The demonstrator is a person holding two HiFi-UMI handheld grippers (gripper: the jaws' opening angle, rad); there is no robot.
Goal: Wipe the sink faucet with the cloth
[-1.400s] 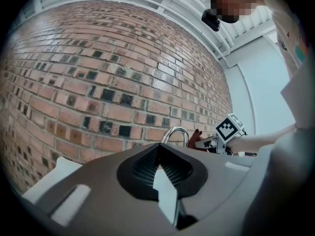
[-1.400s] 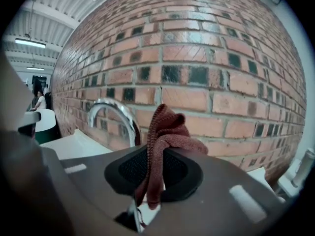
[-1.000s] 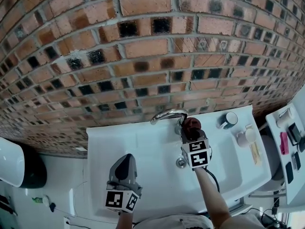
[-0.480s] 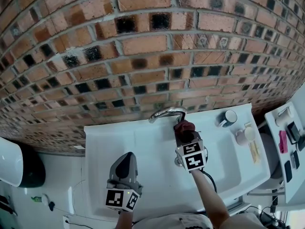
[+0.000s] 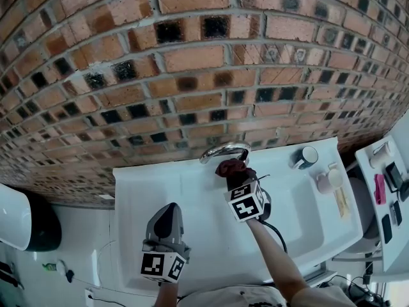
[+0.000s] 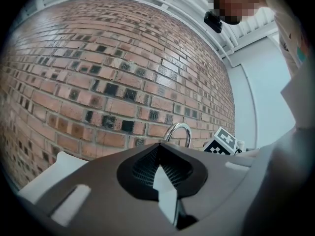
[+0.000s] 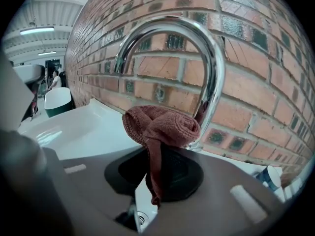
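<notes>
One right gripper [image 5: 234, 173] is clamping one dark red cloth [image 5: 231, 167] at frame centre, under one faucet [image 5: 223, 151]; it is sitting further left than earlier. One left gripper [image 5: 167, 212], lower left, is staying closed, empty.

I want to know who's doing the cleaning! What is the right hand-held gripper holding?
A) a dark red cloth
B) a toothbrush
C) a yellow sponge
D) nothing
A: the right hand-held gripper is shut on a bunched dark red cloth, held close to the shiny curved faucet.
</notes>
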